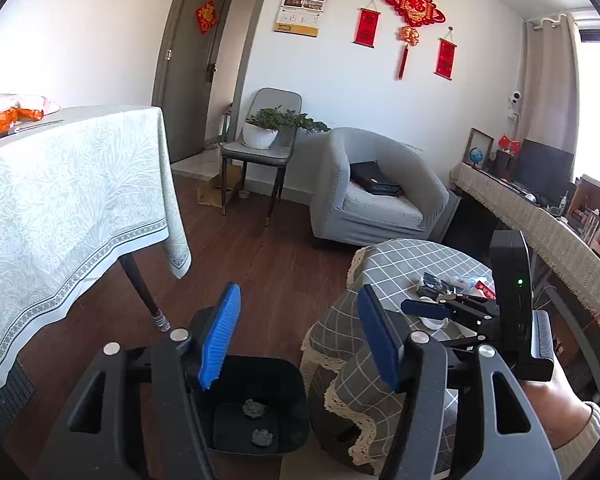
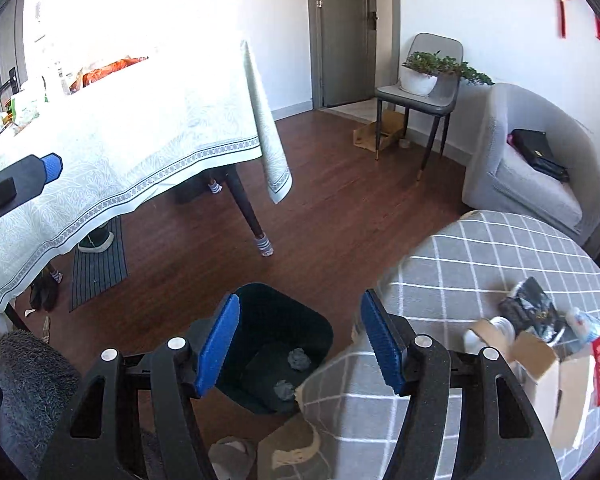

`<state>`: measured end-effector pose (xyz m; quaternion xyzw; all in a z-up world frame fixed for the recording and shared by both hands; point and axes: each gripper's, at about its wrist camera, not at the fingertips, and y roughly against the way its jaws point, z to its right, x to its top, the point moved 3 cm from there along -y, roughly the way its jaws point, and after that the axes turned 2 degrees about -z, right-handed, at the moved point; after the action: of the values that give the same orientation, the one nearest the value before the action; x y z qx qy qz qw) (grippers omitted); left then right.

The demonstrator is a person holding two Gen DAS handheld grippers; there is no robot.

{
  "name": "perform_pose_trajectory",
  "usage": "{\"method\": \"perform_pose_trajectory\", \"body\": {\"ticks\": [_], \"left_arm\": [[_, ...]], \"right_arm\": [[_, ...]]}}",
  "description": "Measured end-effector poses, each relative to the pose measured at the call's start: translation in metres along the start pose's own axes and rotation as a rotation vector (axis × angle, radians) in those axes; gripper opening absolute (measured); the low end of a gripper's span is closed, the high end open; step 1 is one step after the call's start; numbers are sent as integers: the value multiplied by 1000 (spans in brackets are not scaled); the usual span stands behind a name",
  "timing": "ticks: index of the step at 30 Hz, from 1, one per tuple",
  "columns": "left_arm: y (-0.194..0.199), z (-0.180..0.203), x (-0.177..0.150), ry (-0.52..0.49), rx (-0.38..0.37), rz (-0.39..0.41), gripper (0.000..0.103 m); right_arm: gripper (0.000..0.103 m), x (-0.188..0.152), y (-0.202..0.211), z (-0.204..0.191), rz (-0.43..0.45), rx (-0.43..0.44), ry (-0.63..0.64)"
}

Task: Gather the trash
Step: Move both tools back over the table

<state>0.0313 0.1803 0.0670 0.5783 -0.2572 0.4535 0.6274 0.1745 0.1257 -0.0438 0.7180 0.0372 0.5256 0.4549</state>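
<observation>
Left gripper [image 1: 296,340] is seen w/ jaws apart, nothing between them, above the black trash bin [image 1: 288,384] on the wood floor. Right gripper [image 2: 300,344] is likewise held apart & empty, over the bin's right edge. Two grey crumpled wads [image 2: 298,358] are seen lying inside the bin. More trash [image 2: 532,316], i.e. dark wrappers, a white cup & an open carton, is left on the checked tabletop [image 2: 480,264], right of the bin.
</observation>
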Motion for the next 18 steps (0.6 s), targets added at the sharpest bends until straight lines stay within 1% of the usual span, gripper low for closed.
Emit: {"method": "perform_pose_trajectory", "body": {"ticks": [3,5,9,13,15,17,18], "left_arm": [[-5,19,-1,-13,-35,-19,70],[-11,33,-2,-32,-54,-37,71],[-22,61,-1,-68,-96,-60,76],[-39,86,1,-104,-127,-80,78],[-48,100,-1,-117,-146,-90,81],[-57,113,-6,-138,-164,-104,82],[-62,121,-10,-151,-173,-111,83]], "right_arm": [[64,-6,18,23,14,-40,-22],[64,-10,32,40,29,-67,-42],[64,-20,57,68,57,-121,-71],[64,-36,76,95,67,-164,-99],[67,-45,86,109,74,-188,-119],[73,-51,95,125,88,-216,-150],[73,-54,101,133,95,-228,-169]]}}
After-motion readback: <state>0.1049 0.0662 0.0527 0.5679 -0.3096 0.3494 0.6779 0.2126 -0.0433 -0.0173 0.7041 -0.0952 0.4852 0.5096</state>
